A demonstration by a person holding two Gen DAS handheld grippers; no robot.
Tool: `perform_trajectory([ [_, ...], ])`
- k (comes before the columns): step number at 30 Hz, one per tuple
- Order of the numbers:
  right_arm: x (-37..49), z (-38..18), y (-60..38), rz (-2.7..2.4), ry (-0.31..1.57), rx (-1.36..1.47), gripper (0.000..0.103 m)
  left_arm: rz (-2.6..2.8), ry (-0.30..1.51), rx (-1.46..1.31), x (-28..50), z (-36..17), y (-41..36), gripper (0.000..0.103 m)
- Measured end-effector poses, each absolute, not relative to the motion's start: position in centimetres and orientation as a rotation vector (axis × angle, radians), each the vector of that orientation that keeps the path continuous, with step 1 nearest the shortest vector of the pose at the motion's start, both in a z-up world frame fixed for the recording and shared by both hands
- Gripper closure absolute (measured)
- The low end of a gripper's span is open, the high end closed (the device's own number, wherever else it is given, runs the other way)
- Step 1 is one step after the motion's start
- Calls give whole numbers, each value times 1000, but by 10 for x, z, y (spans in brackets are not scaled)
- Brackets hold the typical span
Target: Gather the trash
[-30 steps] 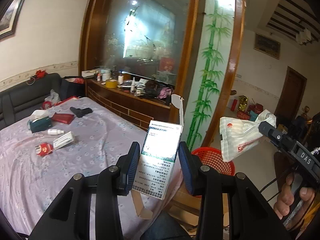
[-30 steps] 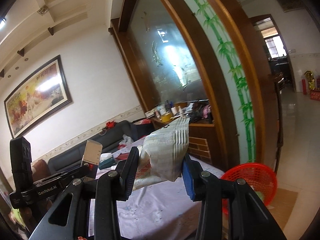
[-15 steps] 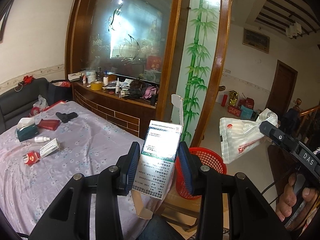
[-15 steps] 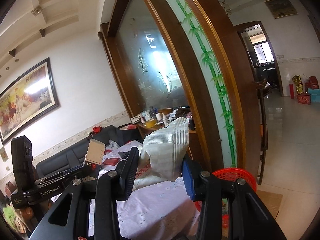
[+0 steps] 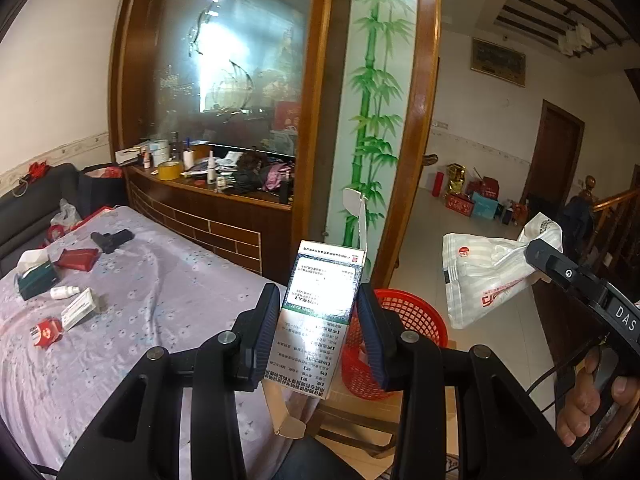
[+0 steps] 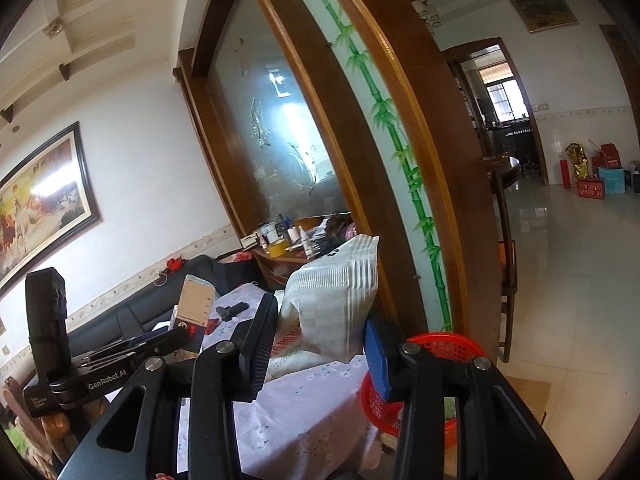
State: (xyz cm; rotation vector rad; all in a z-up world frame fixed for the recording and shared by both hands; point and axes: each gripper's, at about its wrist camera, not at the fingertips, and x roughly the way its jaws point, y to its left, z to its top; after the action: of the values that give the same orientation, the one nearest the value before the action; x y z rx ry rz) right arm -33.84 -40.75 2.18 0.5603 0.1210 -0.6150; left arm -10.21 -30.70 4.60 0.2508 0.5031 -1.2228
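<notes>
Carton (image 5: 320, 312) and hand-held gripper (image 5: 318, 334) hide the basket's (image 5: 416, 316) near side.

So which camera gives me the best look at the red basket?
Left wrist view: the red basket shows its open rim and mesh wall beside the held carton. The right wrist view shows only parts of its rim, behind the right gripper.

Glossy cardboard box (image 5: 320, 312); crinkly plastic bag (image 6: 332, 304).
</notes>
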Motion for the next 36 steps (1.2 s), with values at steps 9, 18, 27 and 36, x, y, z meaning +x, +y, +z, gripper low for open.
perform_trajectory([
  [9, -349, 10, -423, -652, 126, 592, 59, -1253, 516, 285, -112, 40, -339, 65],
  [18, -356, -3, -441, -686, 131, 629, 59, -1278, 535, 332, -119, 29, -366, 65],
  [27, -360, -17, -459, -743, 149, 655, 59, -1343, 611, 351, -117, 5, -397, 65],
  [36, -347, -57, -492, -801, 251, 712, 59, -1473, 822, 397, -110, -55, -461, 64],
])
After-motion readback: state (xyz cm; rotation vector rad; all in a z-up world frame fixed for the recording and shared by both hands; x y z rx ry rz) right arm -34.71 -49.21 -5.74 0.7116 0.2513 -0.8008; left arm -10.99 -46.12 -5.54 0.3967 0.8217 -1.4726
